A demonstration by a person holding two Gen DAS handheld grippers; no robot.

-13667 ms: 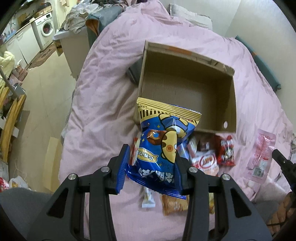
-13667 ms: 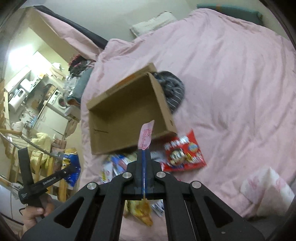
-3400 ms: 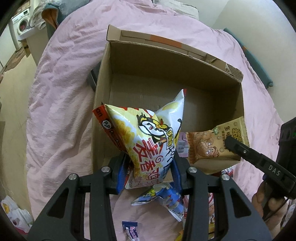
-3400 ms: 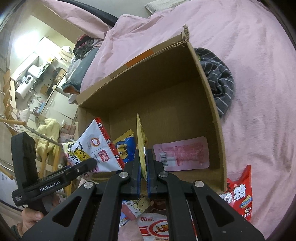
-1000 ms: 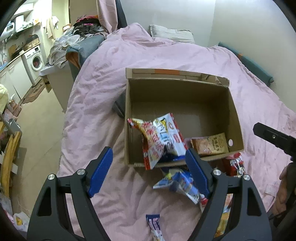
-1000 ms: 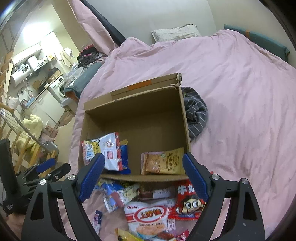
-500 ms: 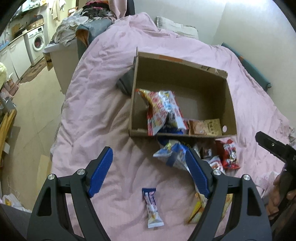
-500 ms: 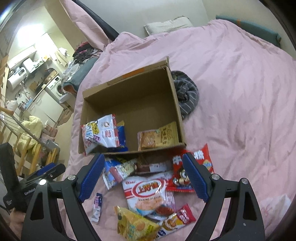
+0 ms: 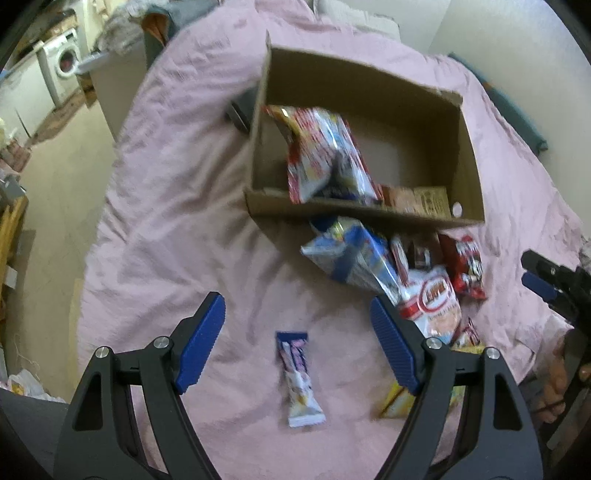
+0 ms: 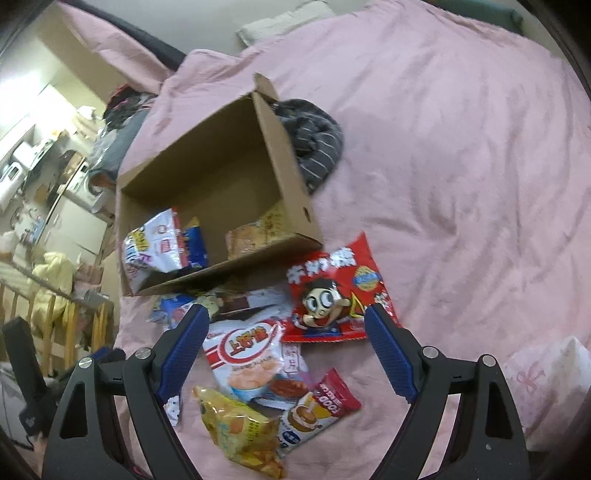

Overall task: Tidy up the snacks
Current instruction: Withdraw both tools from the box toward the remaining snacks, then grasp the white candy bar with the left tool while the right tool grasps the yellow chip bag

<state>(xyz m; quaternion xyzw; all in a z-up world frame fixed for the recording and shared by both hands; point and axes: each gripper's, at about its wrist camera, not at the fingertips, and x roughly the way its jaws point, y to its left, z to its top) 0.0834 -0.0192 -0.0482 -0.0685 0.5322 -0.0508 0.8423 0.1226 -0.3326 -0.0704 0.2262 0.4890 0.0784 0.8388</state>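
snacks: loose pile (image 10: 255, 354) on pink bed (image 10: 461, 184) just before cardboard box (image 10: 284, 177), three packets inside box | left gripper (image 9: 297, 341): fingers wide apart, empty, above small wrapped bar (image 9: 299, 373) | right gripper (image 10: 284, 350): fingers wide apart, empty, over pile

1. Premises: a lived-in home, bedroom opening onto a utility area.
2. Evidence: bed under a pink duvet (image 10: 461, 155); pillow (image 10: 284, 20) at 12 o'clock; washing machine (image 9: 62, 70) at 10 o'clock; heaped clothes (image 10: 122, 107); wooden drying rack (image 10: 48, 317) at 9 o'clock.
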